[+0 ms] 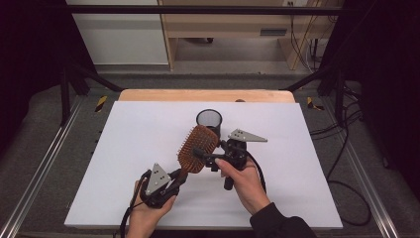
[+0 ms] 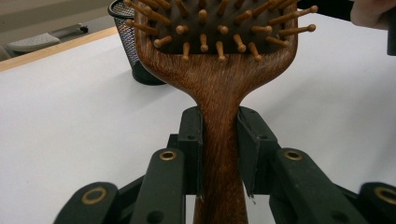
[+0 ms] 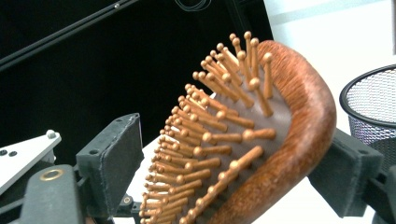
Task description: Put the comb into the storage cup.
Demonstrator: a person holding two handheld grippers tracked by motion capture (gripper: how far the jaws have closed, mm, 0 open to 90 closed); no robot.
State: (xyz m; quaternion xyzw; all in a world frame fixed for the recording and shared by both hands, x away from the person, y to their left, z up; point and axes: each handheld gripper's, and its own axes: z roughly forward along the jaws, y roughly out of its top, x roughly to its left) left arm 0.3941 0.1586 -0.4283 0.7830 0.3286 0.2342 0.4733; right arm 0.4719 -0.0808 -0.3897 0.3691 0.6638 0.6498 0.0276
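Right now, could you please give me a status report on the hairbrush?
Left tongs shut on hairbrush handle. Right tongs straddle brush head, one pad clear of bristles. Mesh cup just behind, not blocking.

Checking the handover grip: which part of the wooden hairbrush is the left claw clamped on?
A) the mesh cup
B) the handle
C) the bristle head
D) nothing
B: in the left gripper view the left claw presses both pads on the narrow handle of the wooden hairbrush, below the bristles.

The high view is looking forward and down over the whole table, while both gripper views are sitting close on the hairbrush, sharing it and the mesh cup.
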